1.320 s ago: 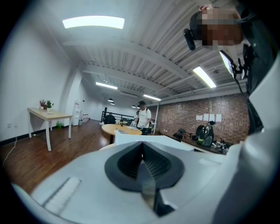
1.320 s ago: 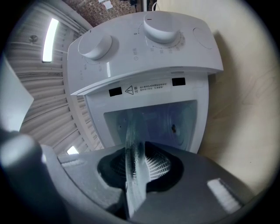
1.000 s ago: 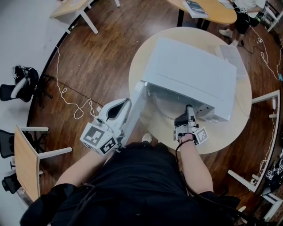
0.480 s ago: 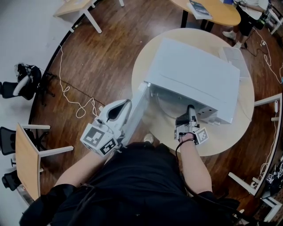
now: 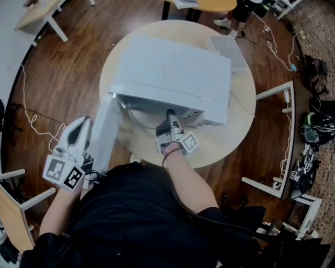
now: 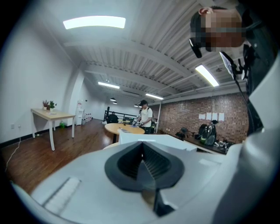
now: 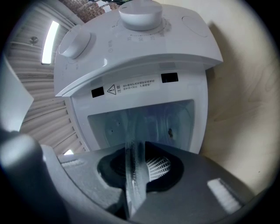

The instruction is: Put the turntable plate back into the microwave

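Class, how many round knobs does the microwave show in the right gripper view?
2. The top knob sits at the picture's top centre. The left knob lies below-left of it. Both are on the microwave panel. None seems hidden.

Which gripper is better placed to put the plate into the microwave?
Right. The right gripper is clamped on the turntable plate at the open microwave; the left gripper is shut, empty, beside the door.
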Demonstrator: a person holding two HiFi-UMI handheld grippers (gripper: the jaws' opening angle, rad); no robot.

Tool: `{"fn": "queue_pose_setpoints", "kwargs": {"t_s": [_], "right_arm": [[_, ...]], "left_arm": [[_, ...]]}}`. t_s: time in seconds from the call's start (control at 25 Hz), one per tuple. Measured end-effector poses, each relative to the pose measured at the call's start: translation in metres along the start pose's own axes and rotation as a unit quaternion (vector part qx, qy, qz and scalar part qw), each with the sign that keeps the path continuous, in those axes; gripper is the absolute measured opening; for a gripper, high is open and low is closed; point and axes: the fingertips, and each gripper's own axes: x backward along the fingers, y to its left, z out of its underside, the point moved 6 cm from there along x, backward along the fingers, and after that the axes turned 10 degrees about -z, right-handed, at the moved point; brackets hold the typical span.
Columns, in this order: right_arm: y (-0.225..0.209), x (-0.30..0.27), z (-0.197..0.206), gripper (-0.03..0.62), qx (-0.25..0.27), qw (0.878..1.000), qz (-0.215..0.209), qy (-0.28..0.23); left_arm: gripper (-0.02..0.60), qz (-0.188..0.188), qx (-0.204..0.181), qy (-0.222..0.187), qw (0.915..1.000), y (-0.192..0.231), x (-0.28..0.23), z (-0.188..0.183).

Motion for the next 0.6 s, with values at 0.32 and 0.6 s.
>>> {"fn": "queue_pose_setpoints", "kwargs": {"t_s": [0.32,0.6], "right_arm": [[0.000,0.012,-0.014,0.048,0.006,0.999,0.033,0.008],[0.003,0.006,-0.018,0.048,-0.001,1.000,0.024,0.002]], "left_arm": [[0.006,0.008,0.018,-0.011,0.9997,-0.010,-0.018,0.013],[0.005,0.012,0.015,-0.009,0.9998,-0.012,-0.024,0.011]]}}
